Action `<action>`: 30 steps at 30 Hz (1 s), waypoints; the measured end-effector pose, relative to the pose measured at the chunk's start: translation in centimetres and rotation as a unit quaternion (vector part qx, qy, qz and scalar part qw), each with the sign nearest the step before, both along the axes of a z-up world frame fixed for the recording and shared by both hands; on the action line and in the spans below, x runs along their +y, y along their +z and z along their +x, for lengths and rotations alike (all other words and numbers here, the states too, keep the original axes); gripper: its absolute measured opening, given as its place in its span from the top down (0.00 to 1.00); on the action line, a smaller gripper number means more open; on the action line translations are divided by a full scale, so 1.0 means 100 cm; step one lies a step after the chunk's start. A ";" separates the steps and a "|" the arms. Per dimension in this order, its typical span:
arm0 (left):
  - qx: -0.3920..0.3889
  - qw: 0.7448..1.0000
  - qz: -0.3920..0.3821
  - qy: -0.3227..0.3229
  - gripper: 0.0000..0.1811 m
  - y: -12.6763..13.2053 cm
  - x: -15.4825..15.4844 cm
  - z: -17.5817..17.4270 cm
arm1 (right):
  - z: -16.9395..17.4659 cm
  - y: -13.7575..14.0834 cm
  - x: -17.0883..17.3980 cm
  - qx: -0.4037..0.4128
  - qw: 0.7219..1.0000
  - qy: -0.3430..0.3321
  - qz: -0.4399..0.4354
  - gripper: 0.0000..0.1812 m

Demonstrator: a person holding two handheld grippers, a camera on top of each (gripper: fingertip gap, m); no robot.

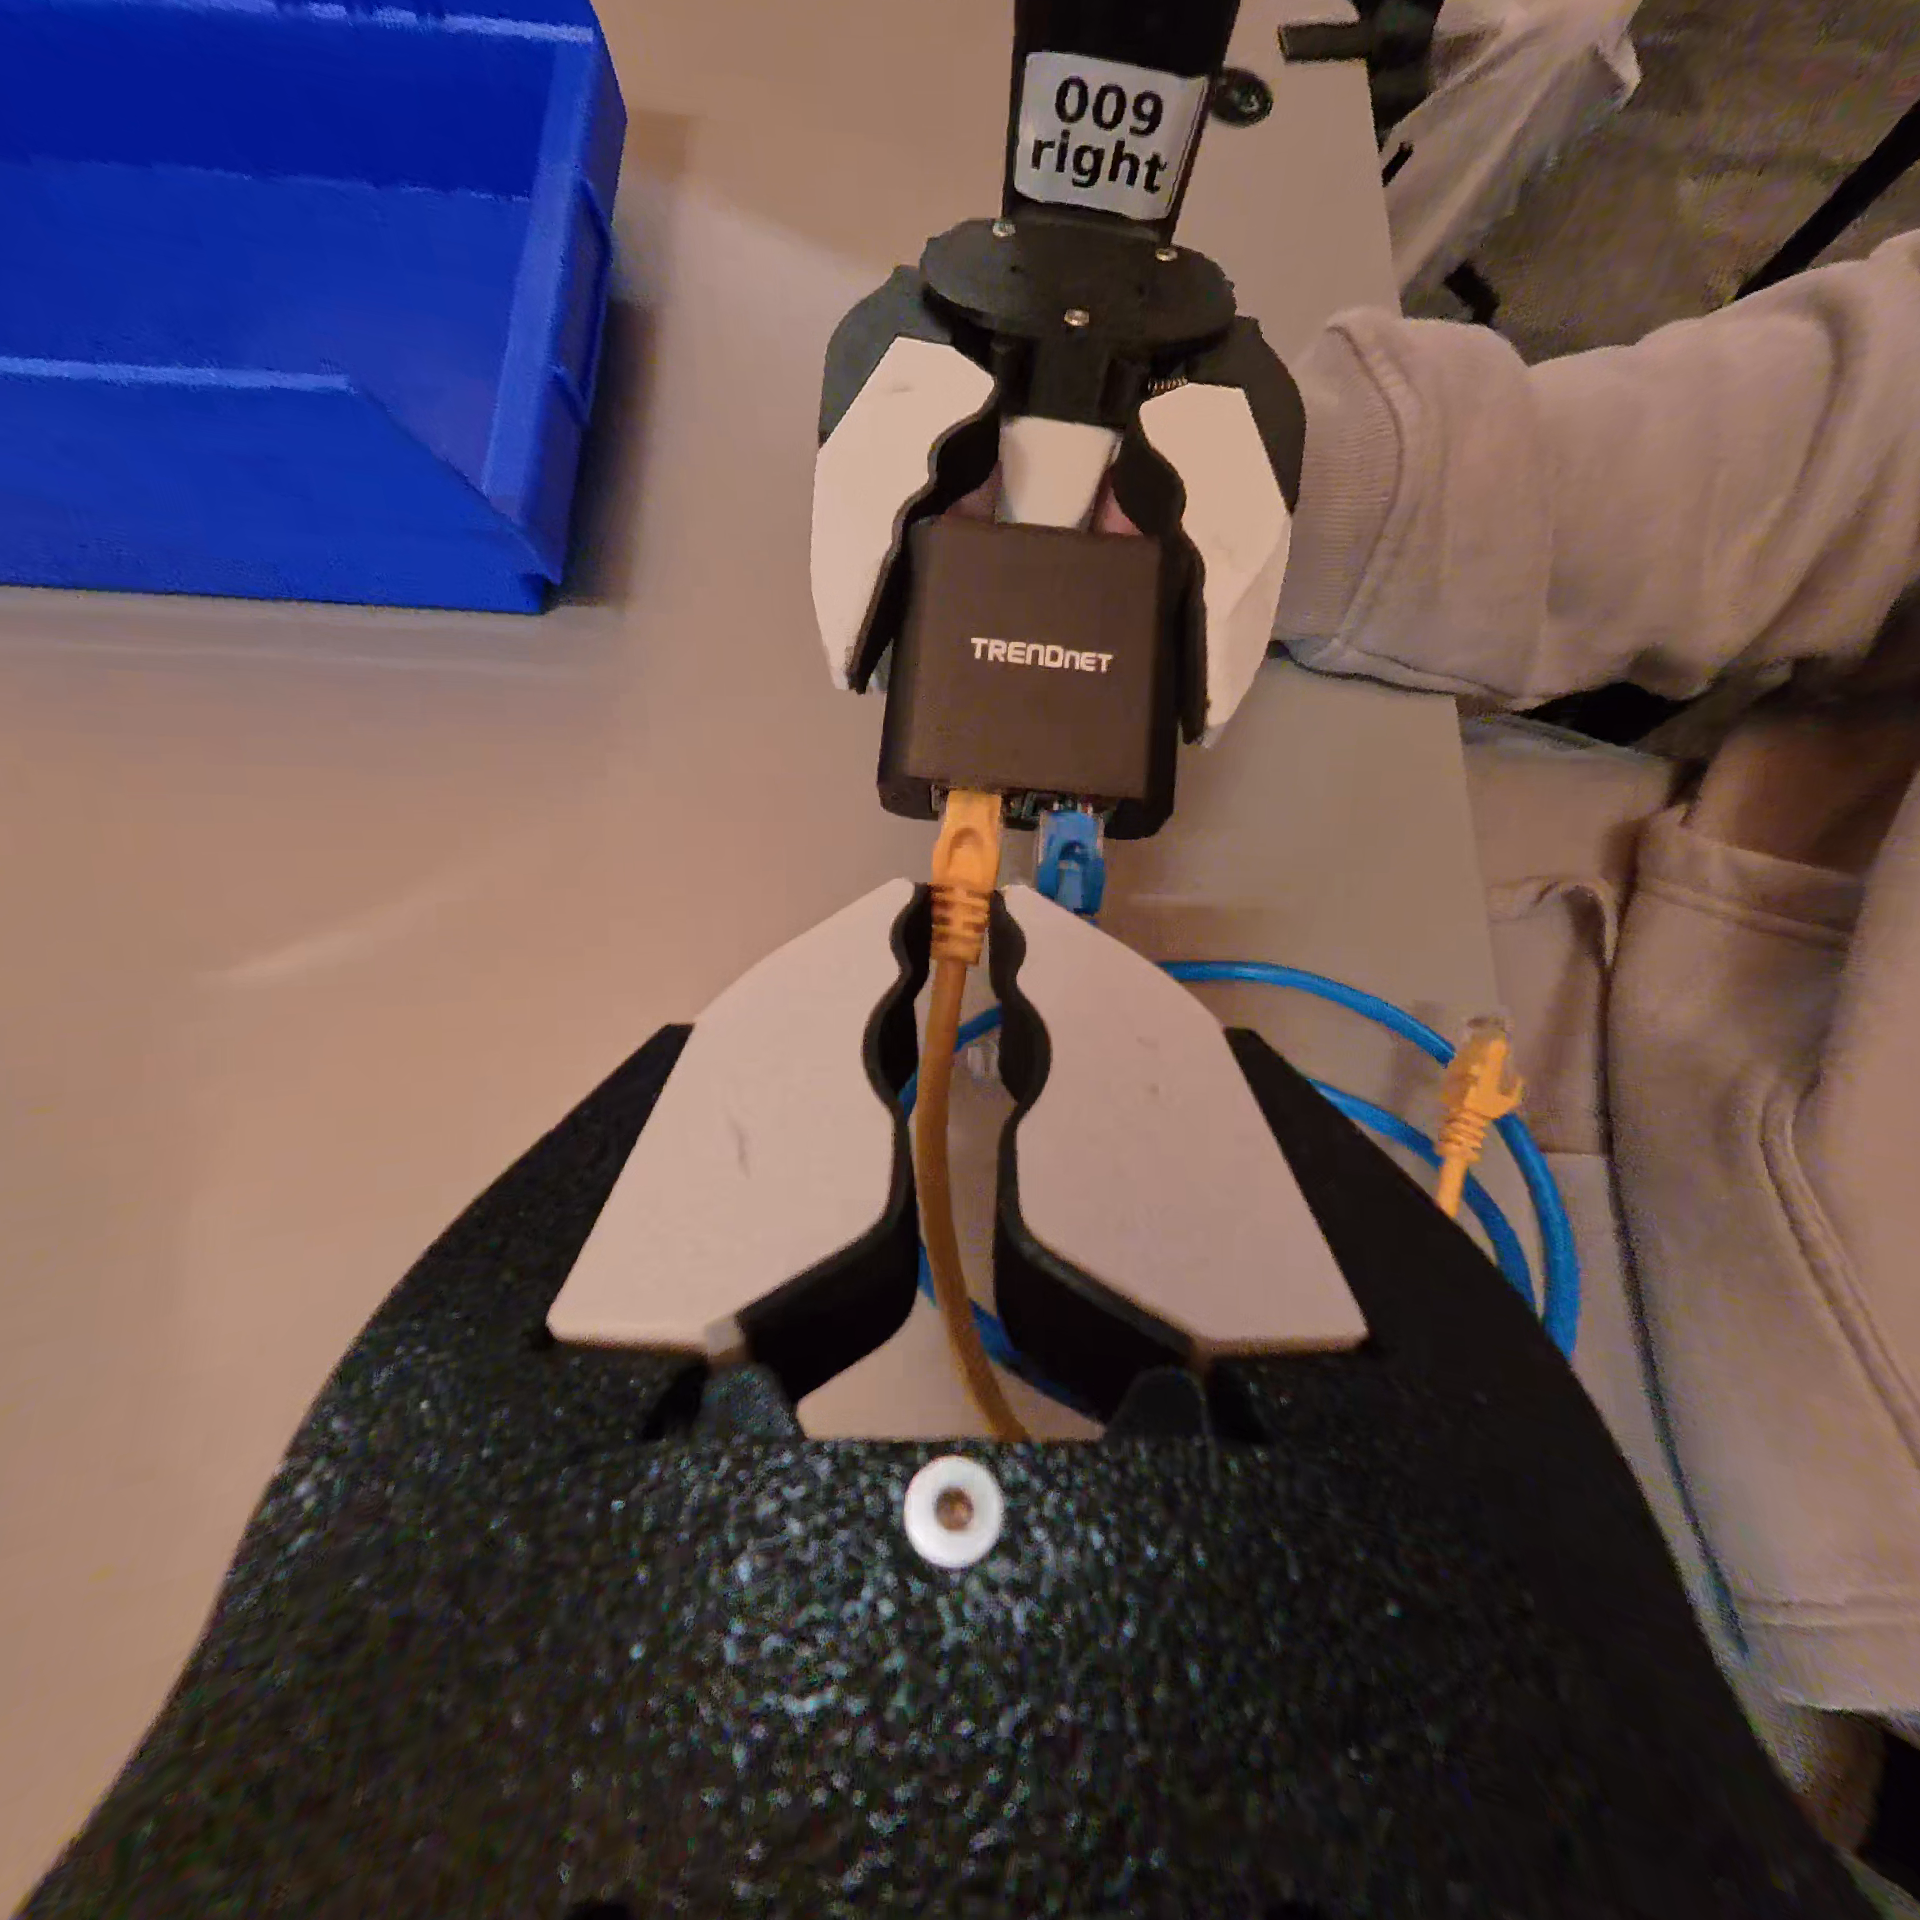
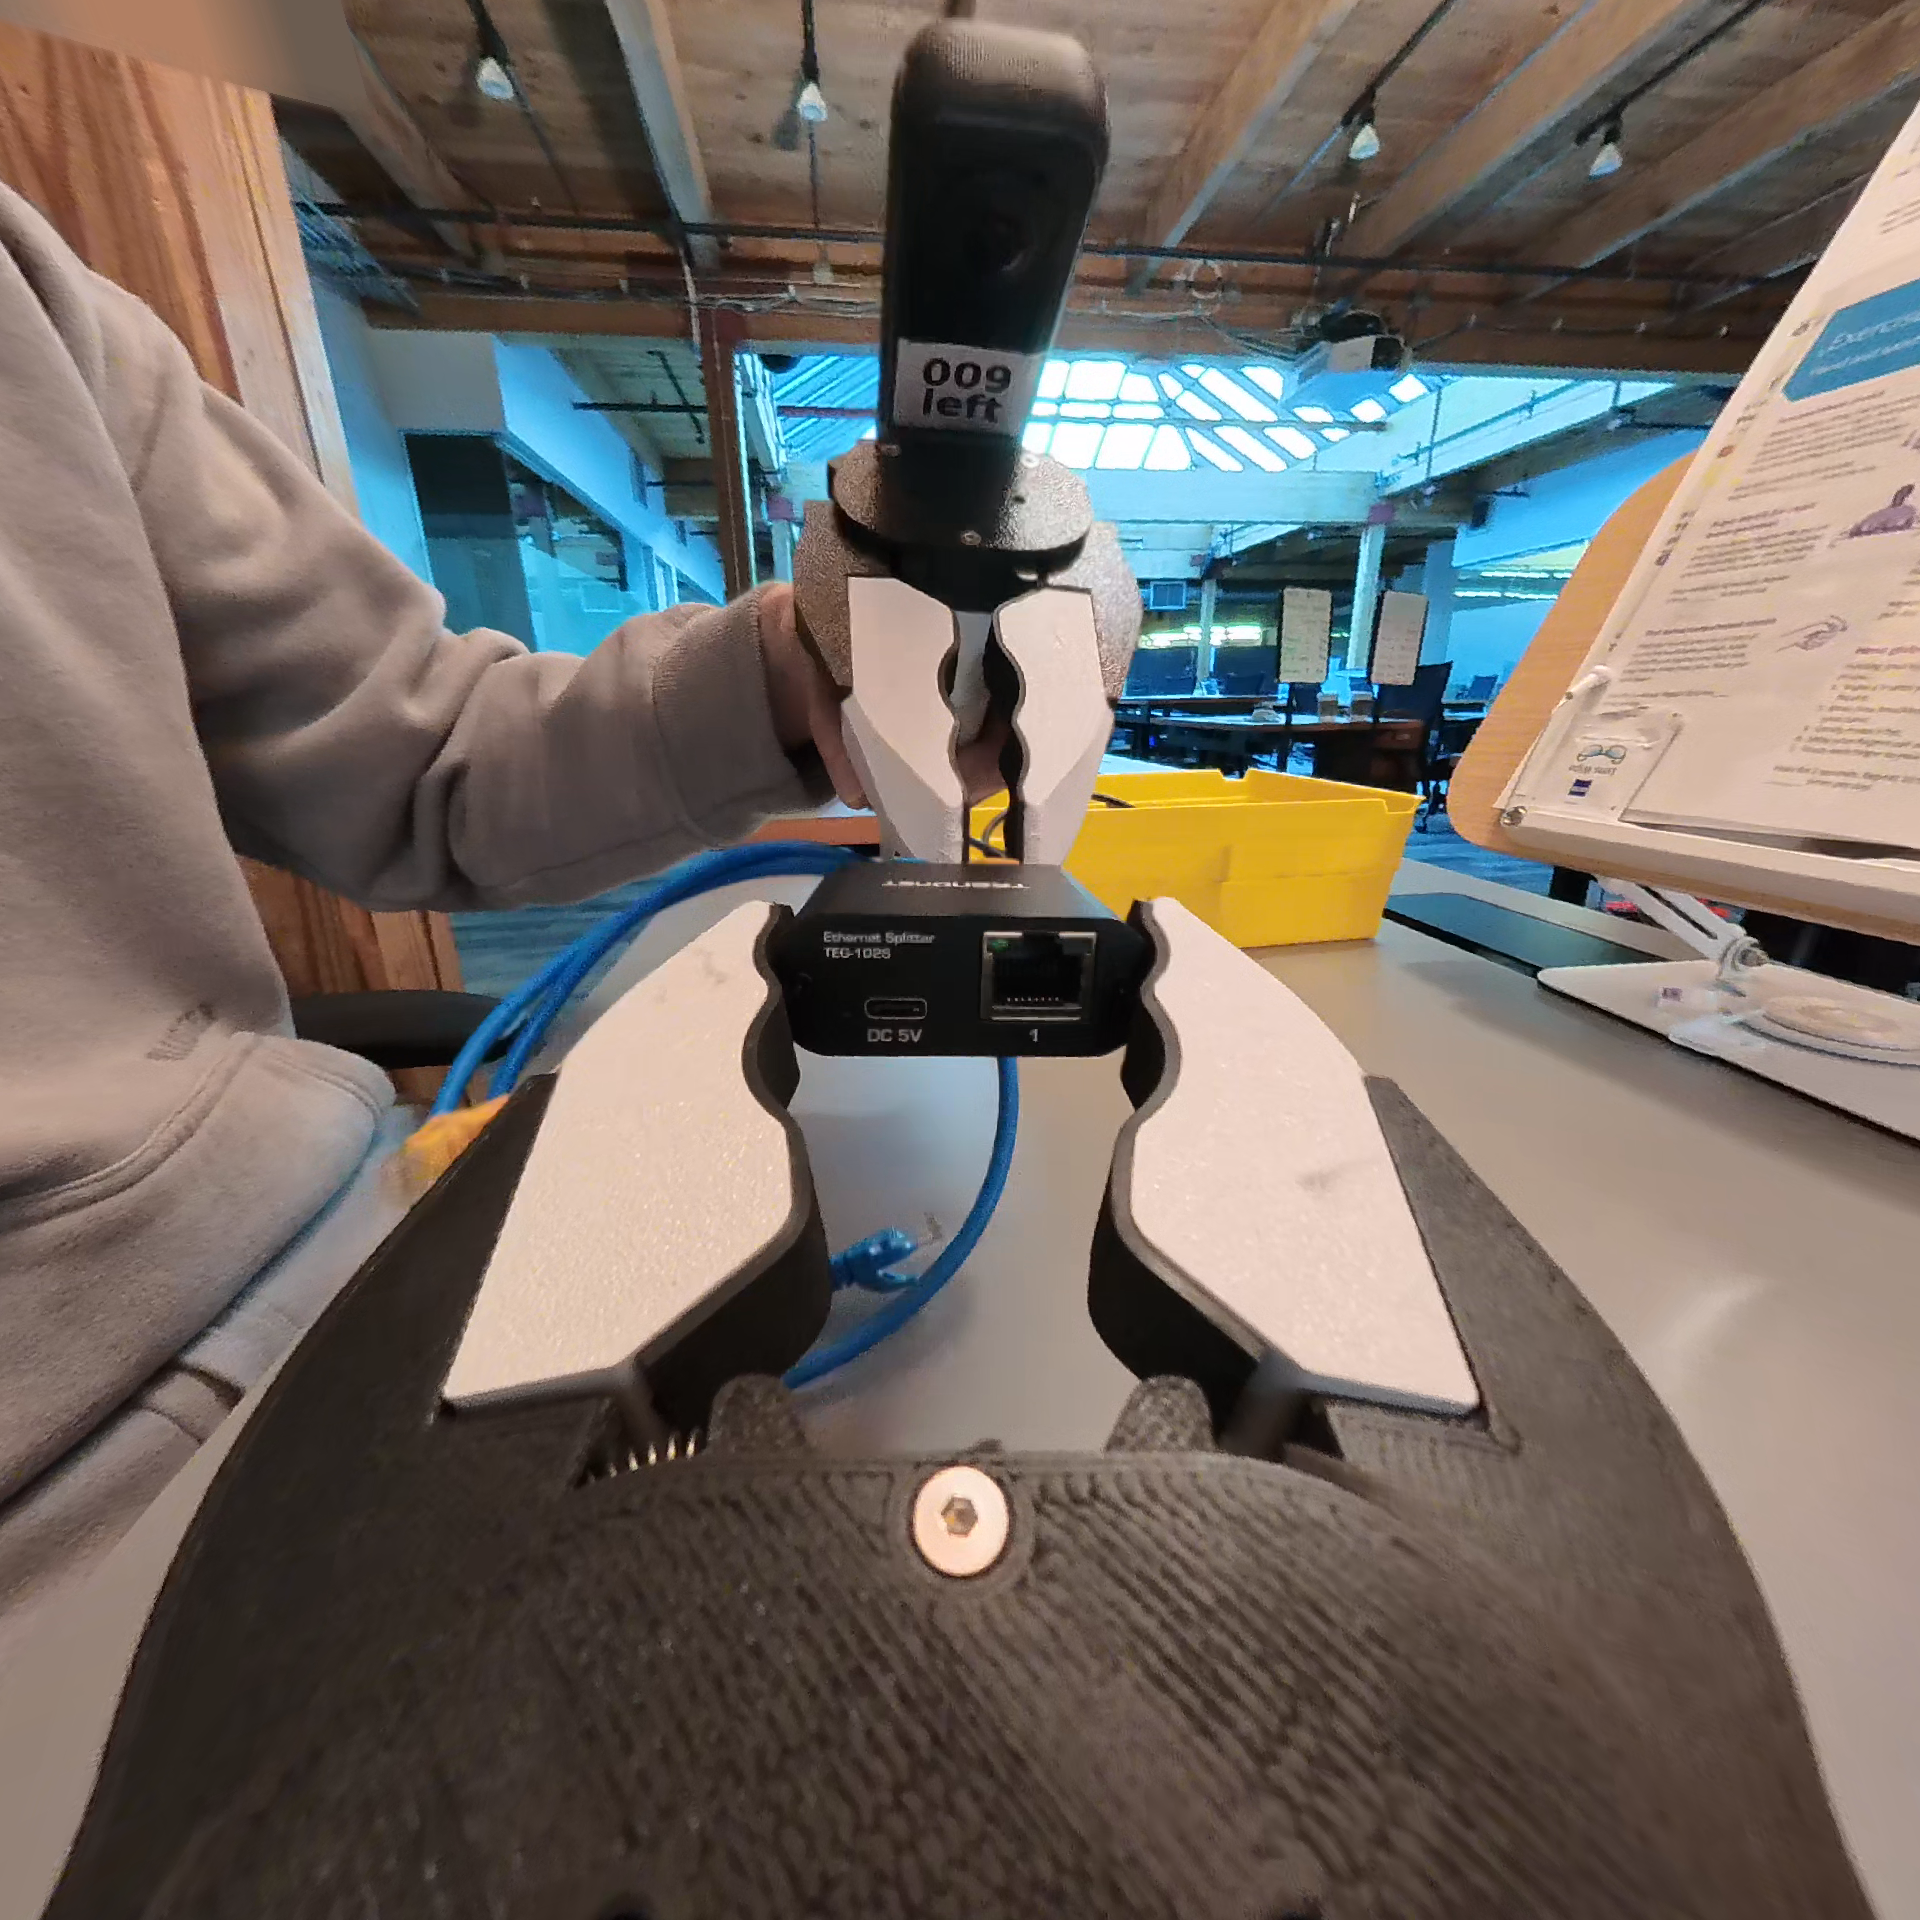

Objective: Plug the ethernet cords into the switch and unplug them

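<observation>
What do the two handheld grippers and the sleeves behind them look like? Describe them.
Both grippers match. The left gripper and right gripper each have a rough, speckled black printed body with a silver centre screw, and broad fingers faced in white with wavy black inner edges. Each carries a black upright camera post bearing a white sticker. The sleeves are light grey sweatshirt fabric with ribbed cuffs.

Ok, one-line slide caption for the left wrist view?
Left gripper pinches the orange cord at the switch, which the right gripper holds.
</observation>
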State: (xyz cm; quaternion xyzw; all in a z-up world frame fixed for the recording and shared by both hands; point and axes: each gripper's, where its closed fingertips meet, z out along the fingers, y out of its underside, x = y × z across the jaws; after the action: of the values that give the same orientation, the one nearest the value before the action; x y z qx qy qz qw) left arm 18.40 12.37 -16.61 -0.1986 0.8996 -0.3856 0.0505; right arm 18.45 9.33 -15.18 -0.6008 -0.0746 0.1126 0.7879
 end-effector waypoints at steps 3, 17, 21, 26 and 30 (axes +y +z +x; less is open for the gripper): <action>-0.004 0.997 -0.025 0.071 0.82 0.010 0.018 0.008 | 0.003 0.001 0.001 -0.002 1.000 -0.016 0.008 0.66; 0.319 0.712 -0.543 0.312 0.71 0.026 -0.002 -0.024 | 0.024 0.010 0.013 -0.082 0.978 -0.187 0.028 0.66; 0.339 0.662 -0.576 0.340 0.66 0.005 -0.012 -0.004 | 0.011 0.008 0.023 -0.088 0.982 -0.167 0.023 0.66; 0.370 0.619 -0.612 0.324 0.77 -0.002 -0.027 0.005 | 0.004 0.005 0.030 -0.093 0.983 -0.155 0.015 0.66; 0.361 0.601 -0.649 0.294 0.86 0.004 -0.022 0.008 | 0.009 0.008 0.026 -0.088 0.982 -0.163 0.020 0.66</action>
State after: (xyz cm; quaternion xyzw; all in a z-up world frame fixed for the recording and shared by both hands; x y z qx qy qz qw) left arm 19.22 10.14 -16.21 -0.5557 0.2507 -0.7295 -0.3102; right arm 19.39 11.97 -14.42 -0.5967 -0.0468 -0.0723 0.7978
